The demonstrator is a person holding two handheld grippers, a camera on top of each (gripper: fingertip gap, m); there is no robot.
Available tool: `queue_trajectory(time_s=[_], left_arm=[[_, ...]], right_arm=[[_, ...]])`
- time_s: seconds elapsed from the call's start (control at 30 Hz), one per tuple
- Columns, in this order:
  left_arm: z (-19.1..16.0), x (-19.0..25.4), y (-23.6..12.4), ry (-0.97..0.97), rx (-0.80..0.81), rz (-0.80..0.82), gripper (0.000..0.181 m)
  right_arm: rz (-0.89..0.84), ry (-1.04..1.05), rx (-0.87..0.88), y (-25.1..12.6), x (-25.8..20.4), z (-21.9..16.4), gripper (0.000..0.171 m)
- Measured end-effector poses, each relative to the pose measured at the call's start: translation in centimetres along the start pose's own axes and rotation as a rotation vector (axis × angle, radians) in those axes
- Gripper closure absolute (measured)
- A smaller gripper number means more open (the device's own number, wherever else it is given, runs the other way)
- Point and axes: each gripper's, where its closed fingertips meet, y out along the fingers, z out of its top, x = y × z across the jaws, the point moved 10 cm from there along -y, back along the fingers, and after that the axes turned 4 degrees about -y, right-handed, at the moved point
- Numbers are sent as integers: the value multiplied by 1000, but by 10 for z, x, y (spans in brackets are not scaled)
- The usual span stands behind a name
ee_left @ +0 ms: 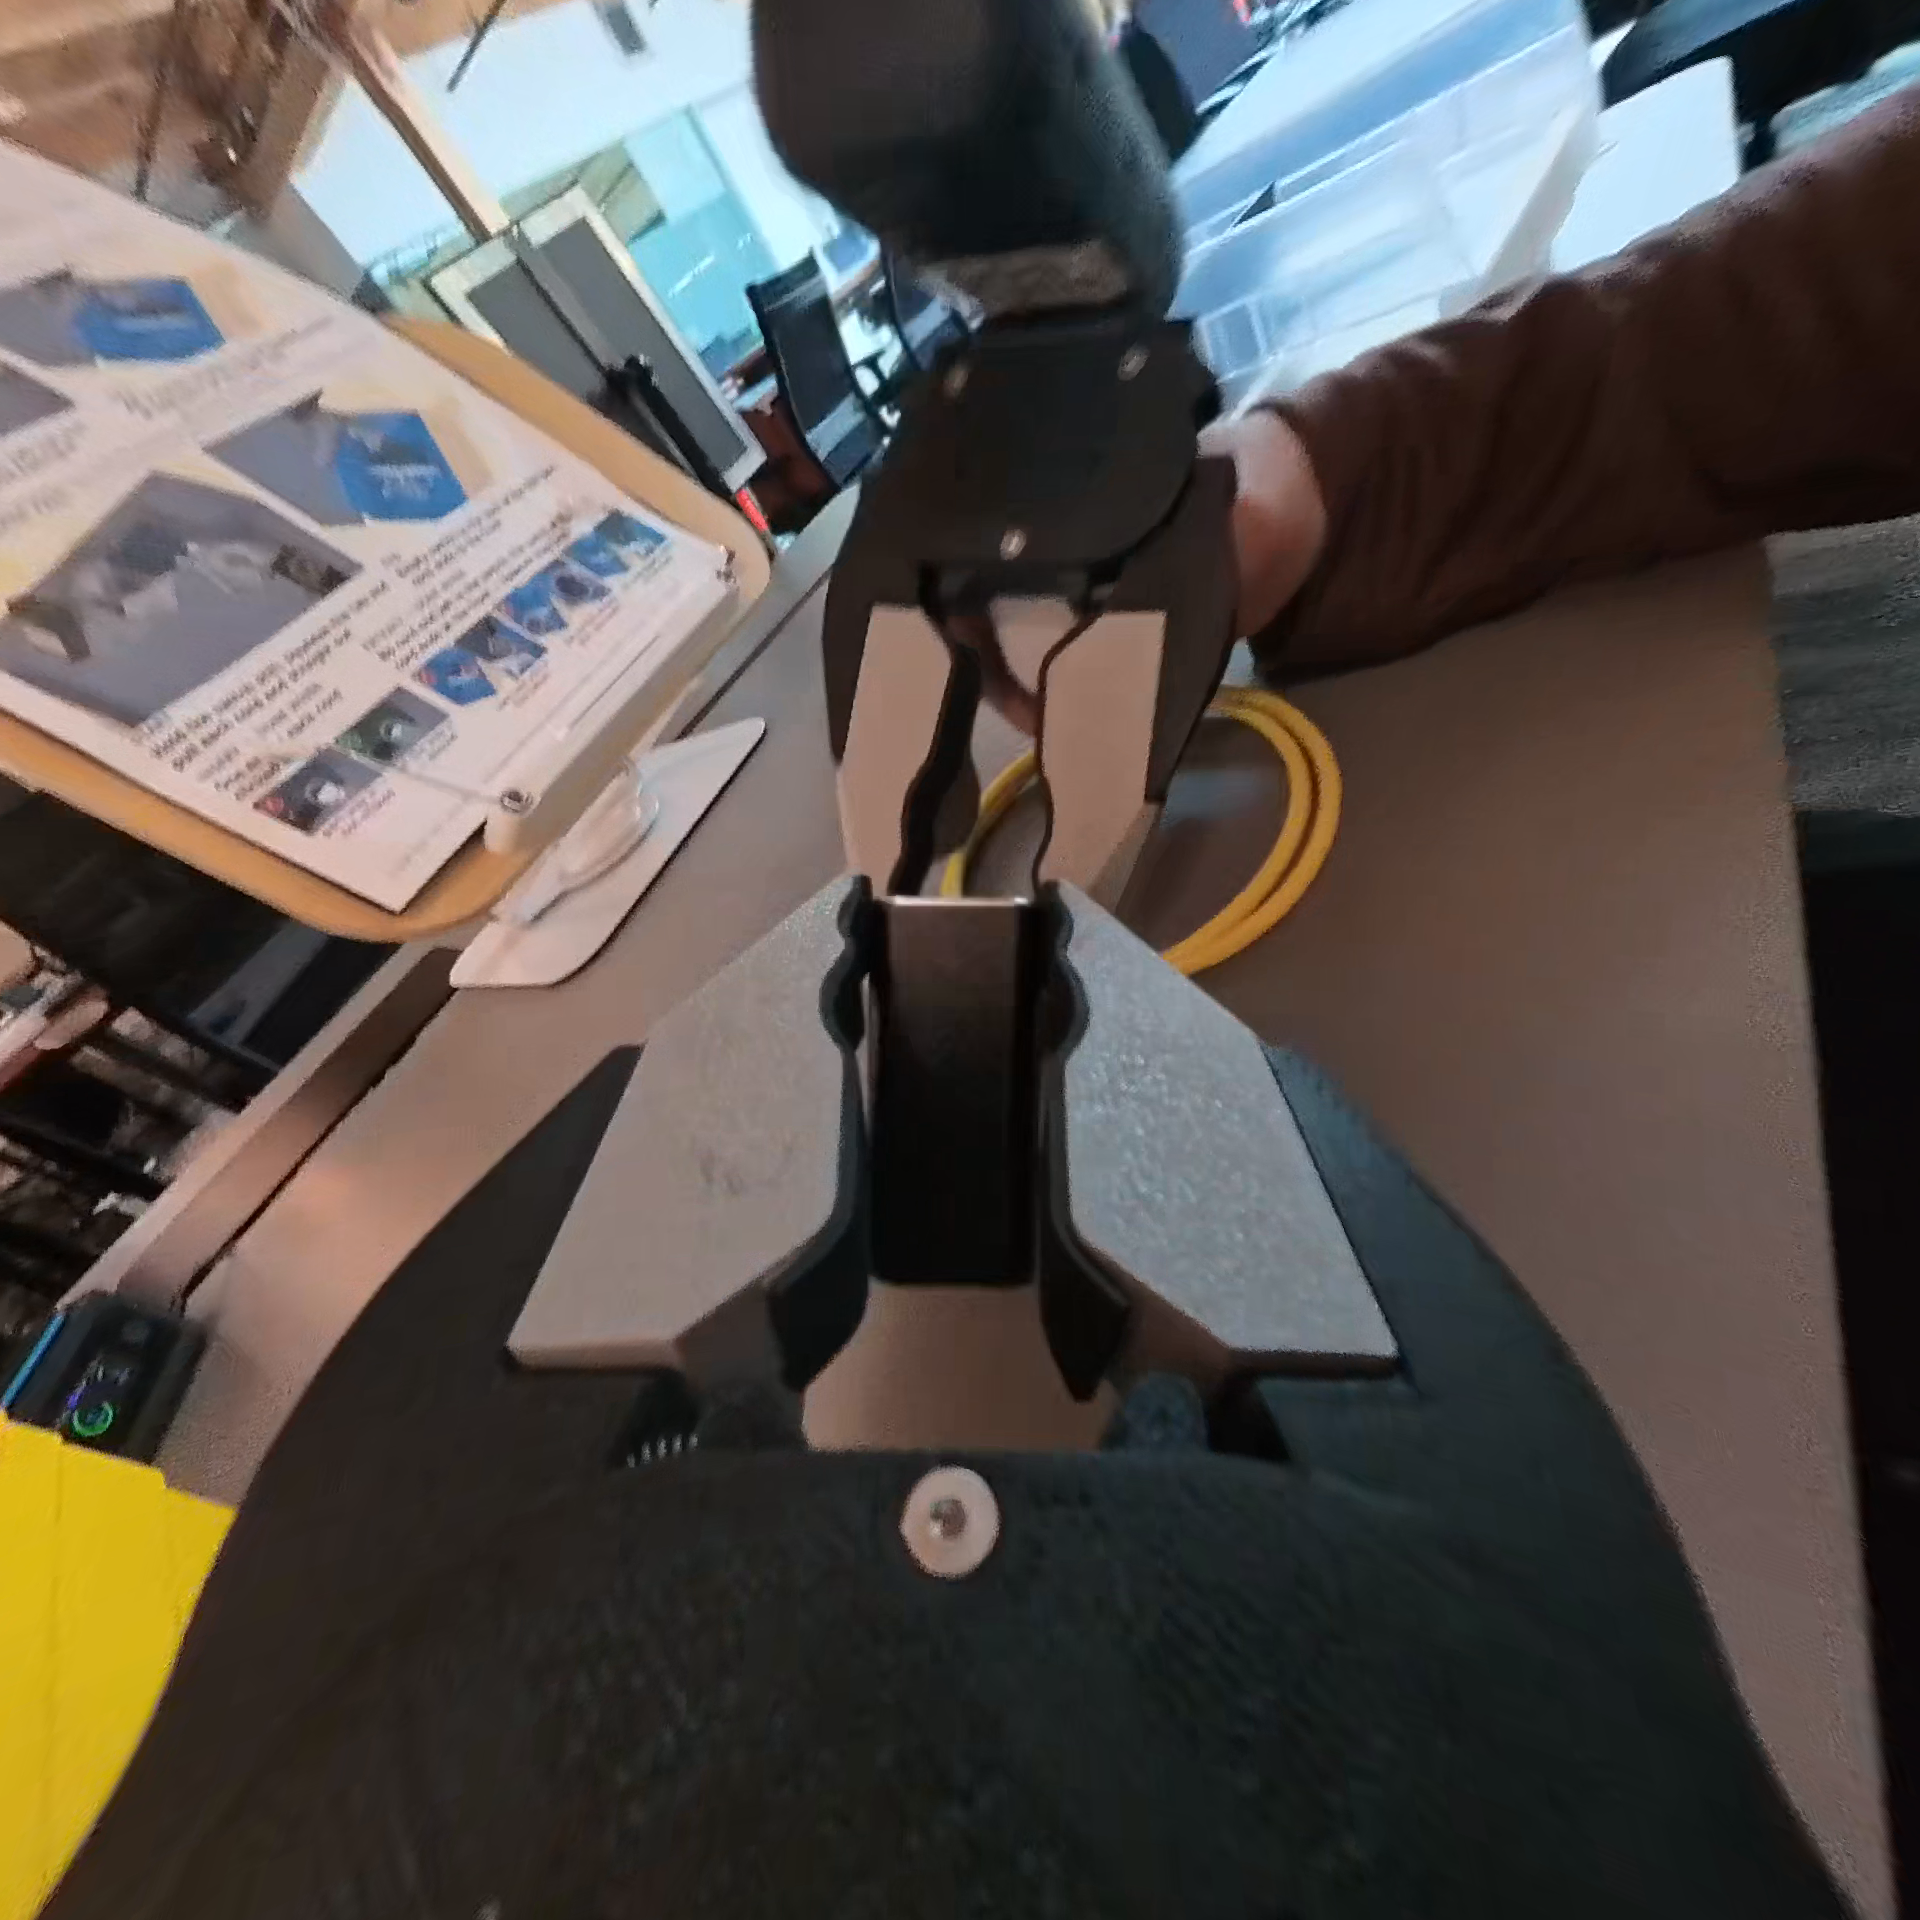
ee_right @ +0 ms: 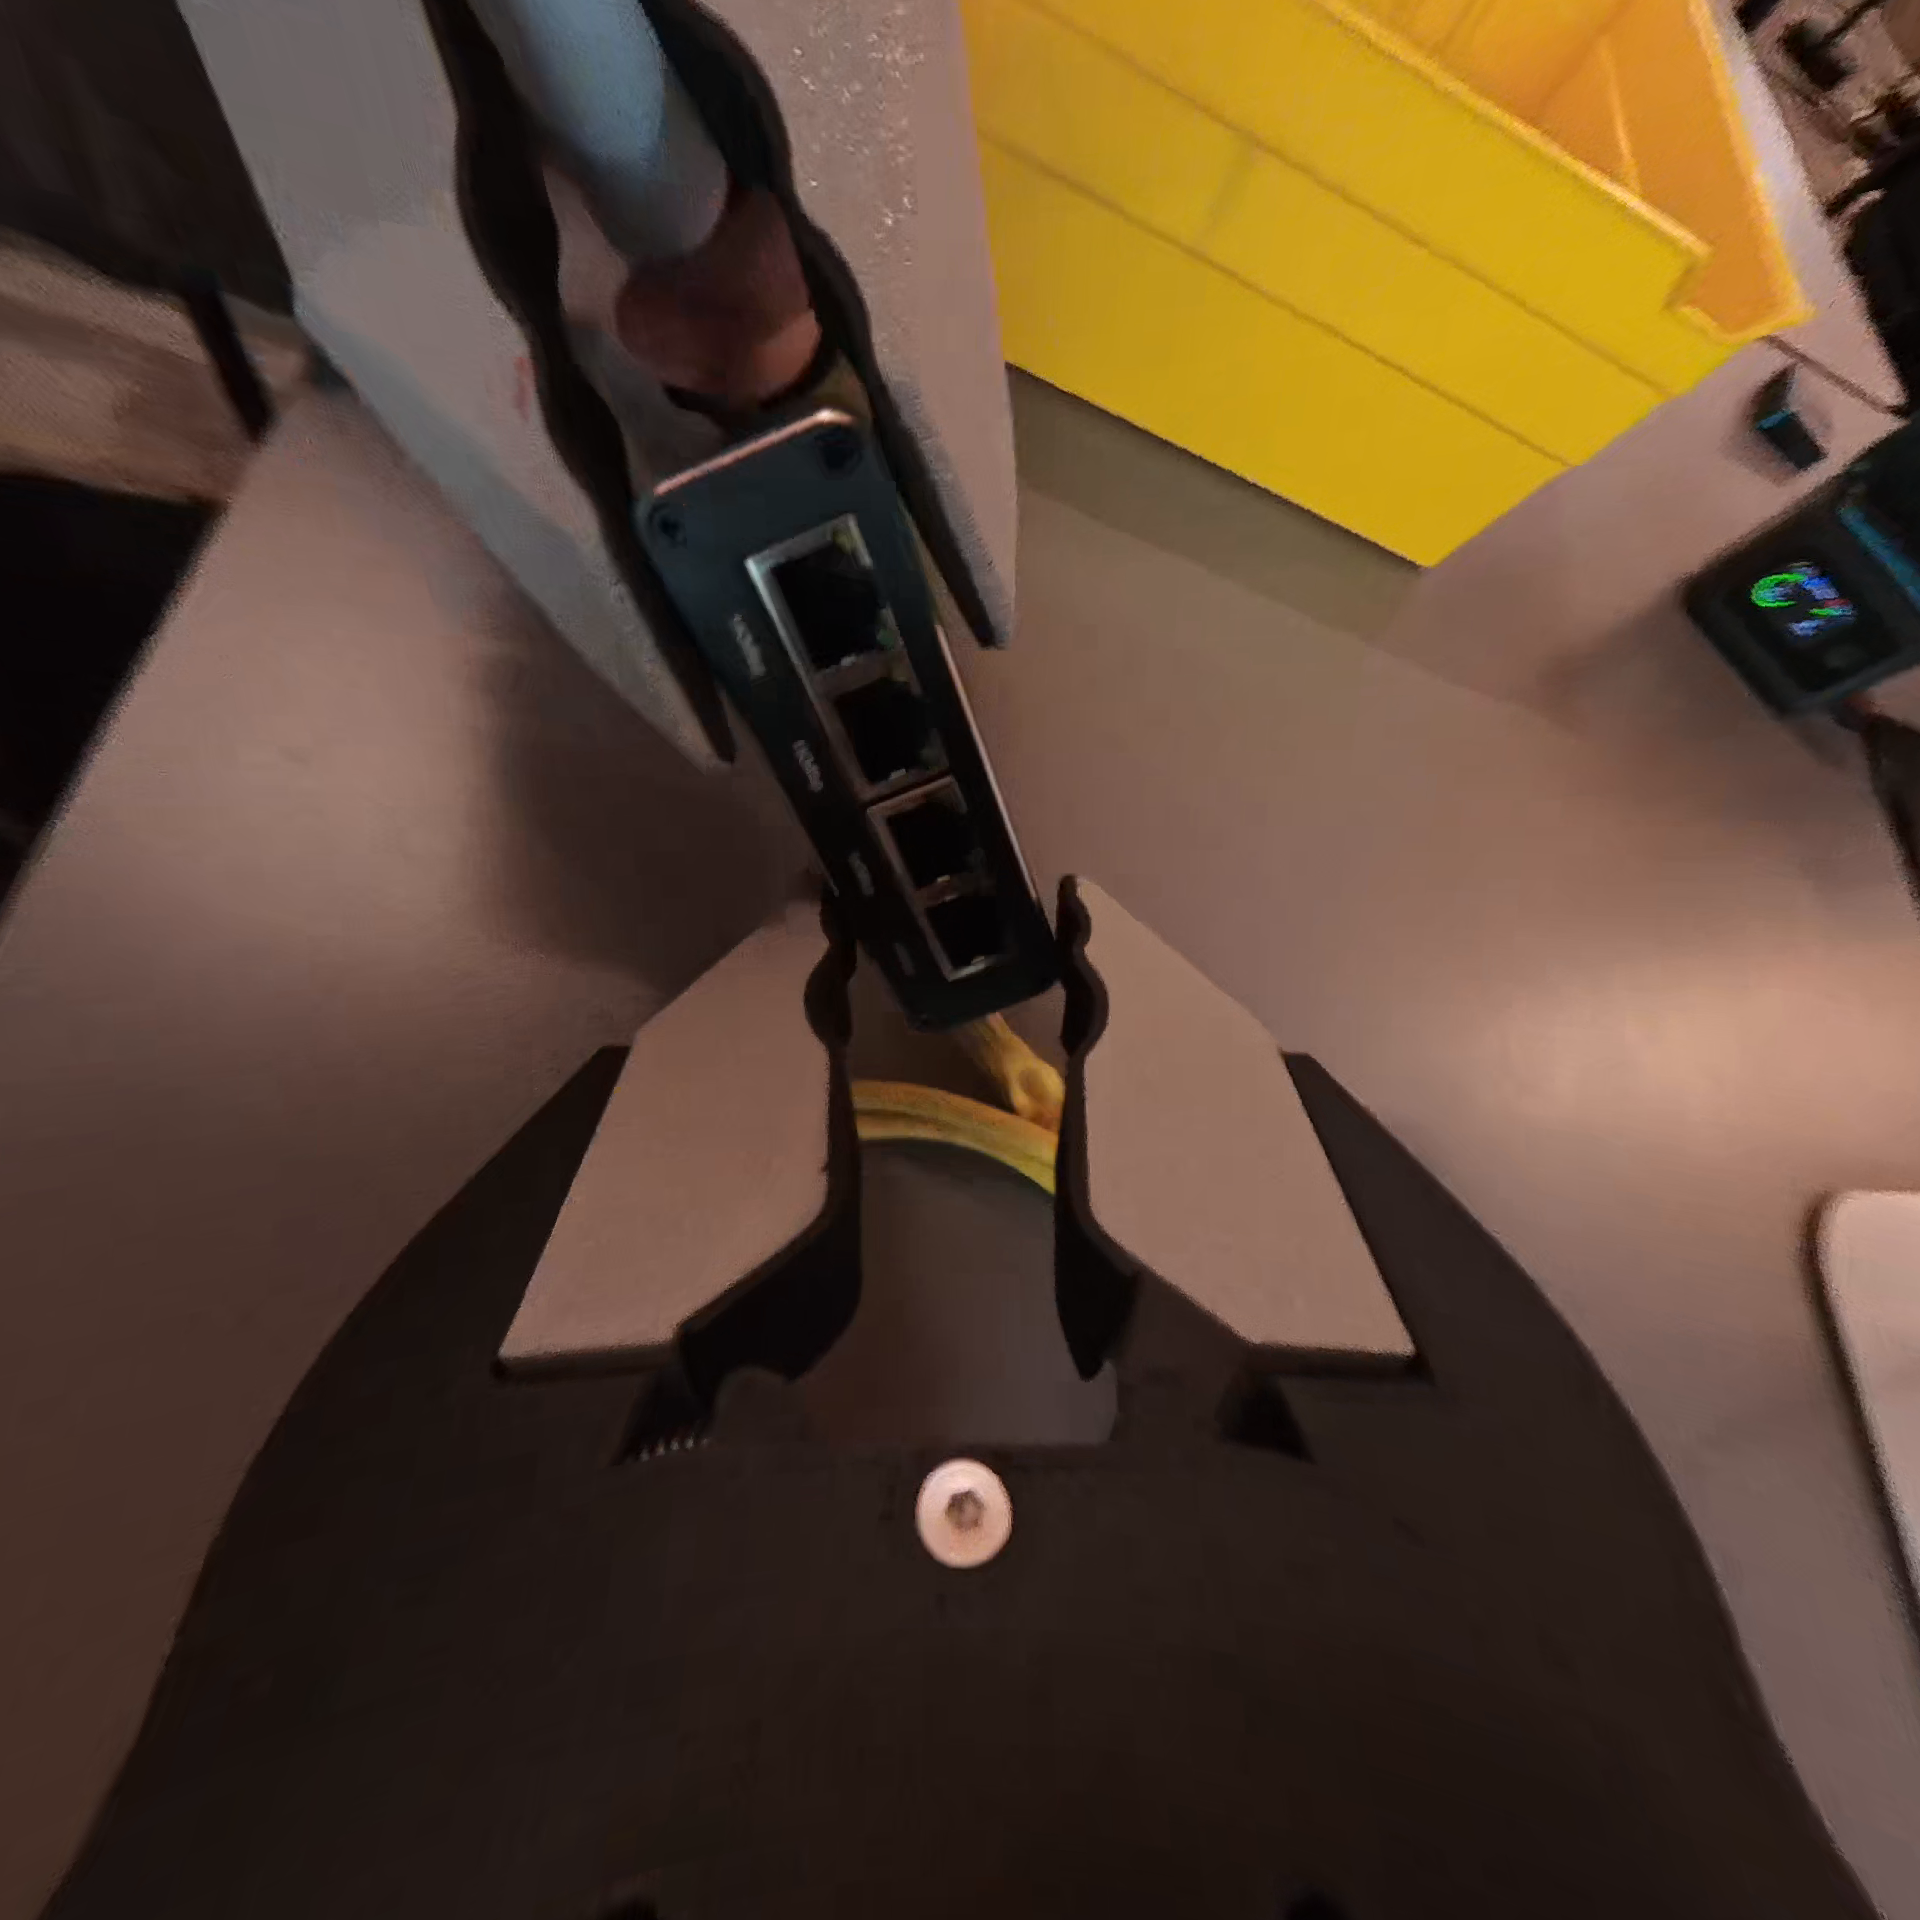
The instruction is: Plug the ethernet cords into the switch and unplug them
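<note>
While the left tool (ee_left: 956,904) clamps the black switch (ee_left: 951,1081) end-on, the right tool (ee_right: 951,935) stands released, its fingertips straddling the switch's lowest port. All four ports face the right tool, empty. A yellow ethernet cord (ee_left: 1288,821) lies coiled on the tabletop (ee_left: 1507,1039) beneath.

yellow bin (ee_right: 1351,260) and sign stand (ee_left: 582,831) flank open table (ee_right: 1455,935).

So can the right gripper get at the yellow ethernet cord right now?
Probably not cleanly: the switch, clamped in the left gripper, sits across the right gripper fingertips, and the yellow ethernet cord lies just beneath it.
</note>
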Motion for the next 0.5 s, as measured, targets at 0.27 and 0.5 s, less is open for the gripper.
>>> queue_trajectory(time_s=[0.27, 0.5], left_arm=[[-23, -14, 7, -16, -198, 88, 135], [-7, -7, -7, 56, -12, 71, 143]], right_arm=[[-84, -85, -39, -10, 1, 0, 142], [-69, -182, 123, -27, -4, 8, 142]])
